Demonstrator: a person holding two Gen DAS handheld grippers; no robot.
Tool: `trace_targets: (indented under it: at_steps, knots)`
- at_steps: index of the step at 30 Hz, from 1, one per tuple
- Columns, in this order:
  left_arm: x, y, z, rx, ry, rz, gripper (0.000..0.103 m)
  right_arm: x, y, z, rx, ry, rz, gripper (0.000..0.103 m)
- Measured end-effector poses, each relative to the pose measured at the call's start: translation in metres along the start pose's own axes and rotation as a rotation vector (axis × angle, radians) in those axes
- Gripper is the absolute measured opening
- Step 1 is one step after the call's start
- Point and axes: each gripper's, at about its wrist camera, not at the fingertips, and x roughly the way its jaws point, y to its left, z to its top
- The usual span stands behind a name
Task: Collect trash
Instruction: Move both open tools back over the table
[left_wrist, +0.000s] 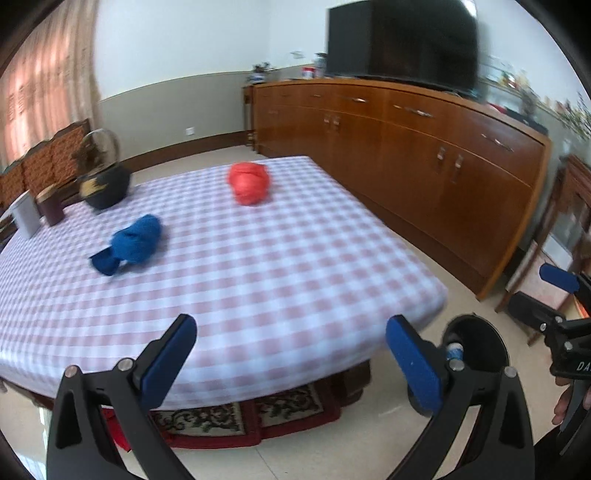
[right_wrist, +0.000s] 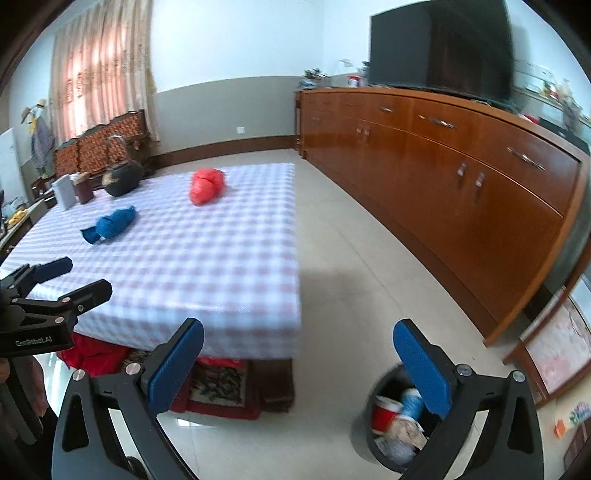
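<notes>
Left gripper (left_wrist: 291, 354) spread wide, empty, held off the near edge of the table (left_wrist: 258, 280). Blue bundle (left_wrist: 129, 243) lies ahead and left of its jaws; red bundle (left_wrist: 250, 182) farther, straight ahead. Right gripper (right_wrist: 299, 360) also spread, empty, over floor. Trash bin (right_wrist: 397, 432) under its right finger, already part-filled, likely the drop point.
</notes>
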Motion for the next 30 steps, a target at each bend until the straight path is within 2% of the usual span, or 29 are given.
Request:
trace_targets:
  at_steps: [5,8,10,16,26,30]
  knots:
    - [-0.004,0.041,0.003,-0.066,-0.021,0.063,0.103,0.015,0.033,0.021,-0.037,-0.032,0.063,0.103]
    - [-0.005,0.066,0.006,-0.107,-0.042,0.137,0.103,0.030,0.056,0.033,-0.065,-0.030,0.100,0.103]
    - [-0.003,0.080,0.008,-0.130,-0.046,0.159,0.103,0.038,0.070,0.038,-0.082,-0.028,0.120,0.103]
    - [0.003,0.112,0.013,-0.162,-0.033,0.188,0.103,0.068,0.105,0.053,-0.126,0.030,0.140,0.103]
    - [0.018,0.144,0.017,-0.176,-0.017,0.202,0.103,0.093,0.137,0.077,-0.144,0.026,0.169,0.103]
    - [0.031,0.152,0.021,-0.181,-0.001,0.206,0.097,0.110,0.141,0.088,-0.139,0.034,0.179,0.103]
